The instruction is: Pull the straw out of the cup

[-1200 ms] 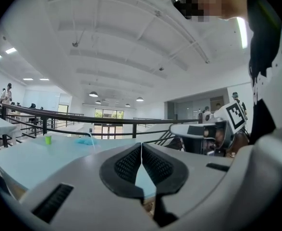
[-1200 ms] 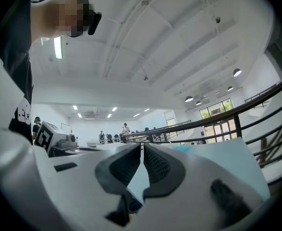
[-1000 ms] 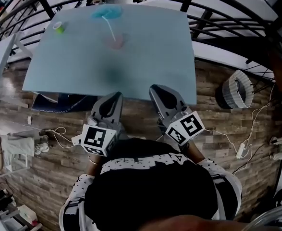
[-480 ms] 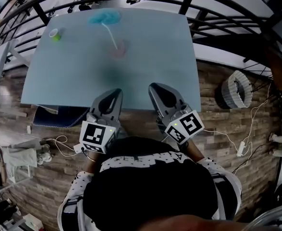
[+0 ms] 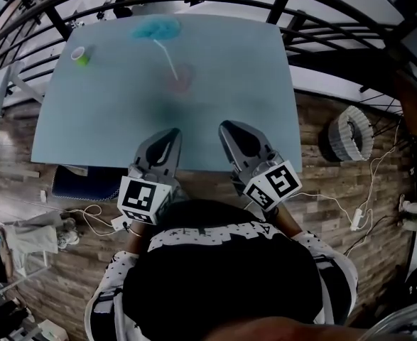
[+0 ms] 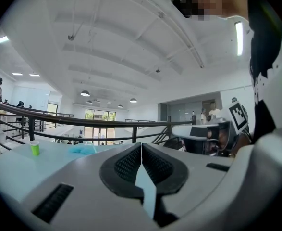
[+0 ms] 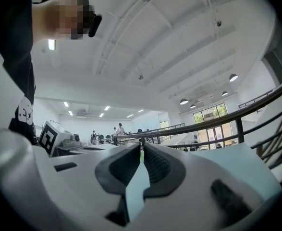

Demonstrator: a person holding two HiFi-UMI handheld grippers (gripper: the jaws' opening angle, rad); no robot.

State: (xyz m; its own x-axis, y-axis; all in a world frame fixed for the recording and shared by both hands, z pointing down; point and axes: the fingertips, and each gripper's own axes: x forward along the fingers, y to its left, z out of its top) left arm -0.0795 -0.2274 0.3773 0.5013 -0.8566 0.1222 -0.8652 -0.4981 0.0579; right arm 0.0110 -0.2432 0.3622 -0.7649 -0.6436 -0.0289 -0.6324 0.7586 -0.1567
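Nearest the person, both claws are held low against the body, just at the near edge of the bench. The left claw sits left of centre and the right claw right of centre. Each gripper view shows its jaws pressed together with nothing between them, so both claws are closed and empty. They point out across the bench towards its far side, which looks like a ready posture before any reach: the task has not begun.

Farther out, the middle of the bench is bare. Beyond that, towards the far edge and roughly in line with the gap between the claws, stands the pale pink cup. The straw sits in it and leans up and away to the far left. That lean leaves its upper end free for a pinch, probably with one claw steadying the cup.

Just past the straw's tip lies a crumpled blue thing. Well apart, at the far left corner, stands a small green cup.
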